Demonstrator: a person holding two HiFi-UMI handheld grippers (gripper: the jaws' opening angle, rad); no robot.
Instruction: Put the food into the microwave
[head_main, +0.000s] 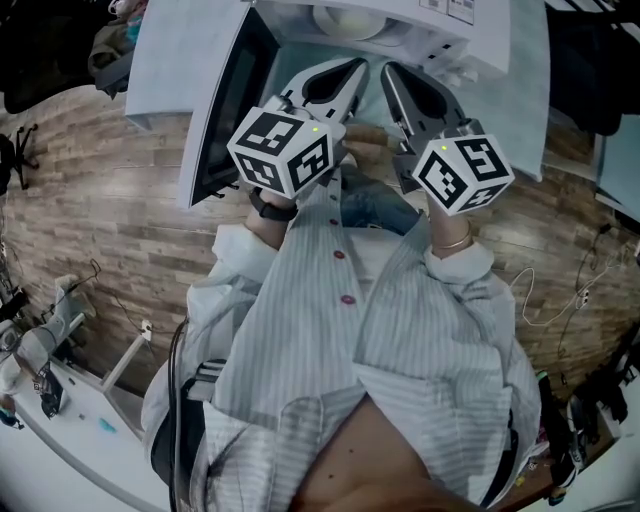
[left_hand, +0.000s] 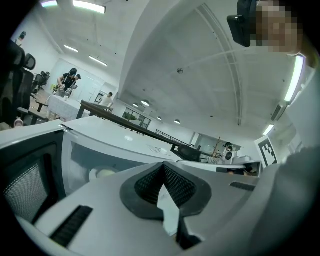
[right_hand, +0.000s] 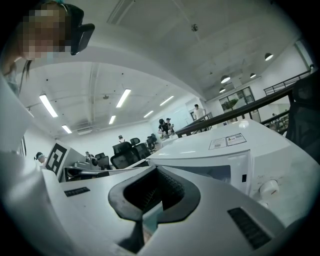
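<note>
Grippers closed and empty: left gripper, right gripper, side by side before microwave, door open.

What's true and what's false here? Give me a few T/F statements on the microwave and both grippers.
1. The microwave door is open. True.
2. The left gripper holds a plate of food. False: its fingers are together with nothing between them.
3. The right gripper has its fingers spread wide. False: they are together and empty.
4. A pale round item sits inside the microwave. True.
</note>
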